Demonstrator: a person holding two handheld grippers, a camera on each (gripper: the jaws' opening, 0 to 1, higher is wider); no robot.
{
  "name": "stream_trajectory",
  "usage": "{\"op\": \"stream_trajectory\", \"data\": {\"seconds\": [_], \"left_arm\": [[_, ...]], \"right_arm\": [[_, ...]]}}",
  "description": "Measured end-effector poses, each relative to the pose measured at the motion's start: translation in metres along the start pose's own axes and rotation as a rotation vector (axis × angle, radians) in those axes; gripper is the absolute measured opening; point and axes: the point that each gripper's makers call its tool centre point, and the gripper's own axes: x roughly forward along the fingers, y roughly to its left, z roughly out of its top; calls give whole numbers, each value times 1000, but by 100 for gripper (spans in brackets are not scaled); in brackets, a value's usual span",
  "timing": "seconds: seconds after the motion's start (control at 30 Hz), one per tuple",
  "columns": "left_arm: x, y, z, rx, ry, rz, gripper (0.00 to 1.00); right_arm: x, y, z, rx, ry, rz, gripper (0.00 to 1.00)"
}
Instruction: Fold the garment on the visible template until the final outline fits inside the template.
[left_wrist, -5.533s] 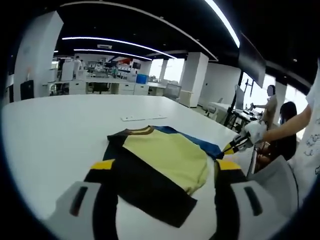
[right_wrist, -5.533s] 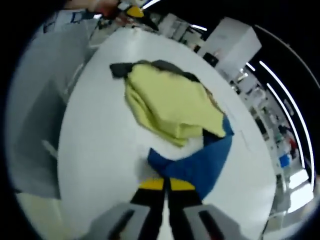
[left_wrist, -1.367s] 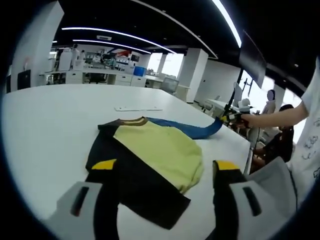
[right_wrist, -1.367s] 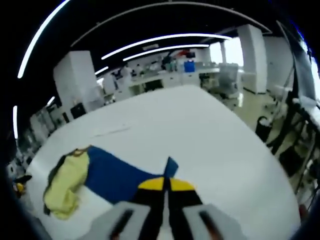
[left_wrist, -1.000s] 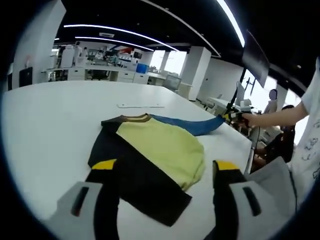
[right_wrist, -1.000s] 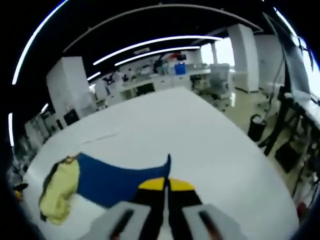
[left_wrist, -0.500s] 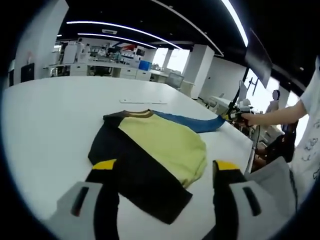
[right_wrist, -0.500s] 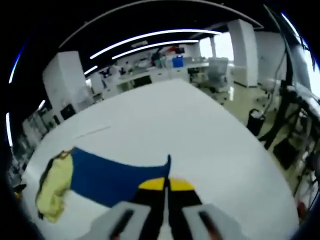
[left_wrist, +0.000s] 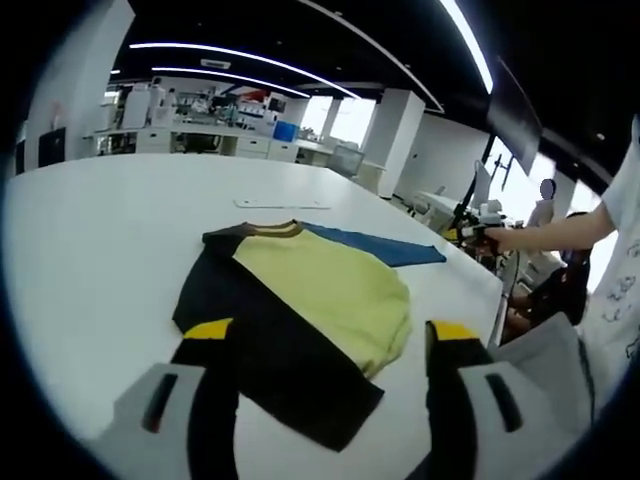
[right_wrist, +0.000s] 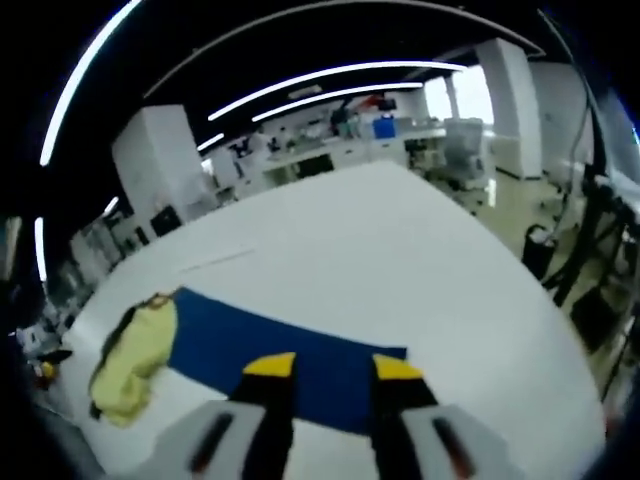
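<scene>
Blue sleeve (right_wrist: 290, 365) lies flat ahead of the spread right gripper (right_wrist: 331, 368); the left gripper (left_wrist: 325, 330), also spread, hovers over the garment (left_wrist: 300, 310).

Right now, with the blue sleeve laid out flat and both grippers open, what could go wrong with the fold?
The blue sleeve lies stretched far out from the yellow body, so the outline is wide; no template edge is clear enough to check fit. The right gripper, open just above the sleeve end, could drag or rumple it. In the left gripper view the black part lies between the open left gripper's jaws, ungrasped.
</scene>
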Motion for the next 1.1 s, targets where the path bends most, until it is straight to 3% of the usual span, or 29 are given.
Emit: {"op": "stream_trajectory", "data": {"seconds": [0.17,0.5,0.8,0.97,1.03,1.1], "left_arm": [[1,-4,1,5,-2,-8,74],[1,-4,-2,29,14,-11,74],[3,-17,-21,145,96,-16,73],[5,-29,-30,189,134,-28,71],[6,-31,-34,200,150,-37,67],[6,-37,-40,209,171,-43,60]], "right_arm": [[-7,13,-7,-51,12,43,55],[-11,28,-11,-104,39,129,88],[-13,24,-16,-141,65,122,96],[-17,32,-17,-138,62,145,99],[-18,35,-25,-119,105,166,96],[-18,31,-26,-138,95,137,94]]}}
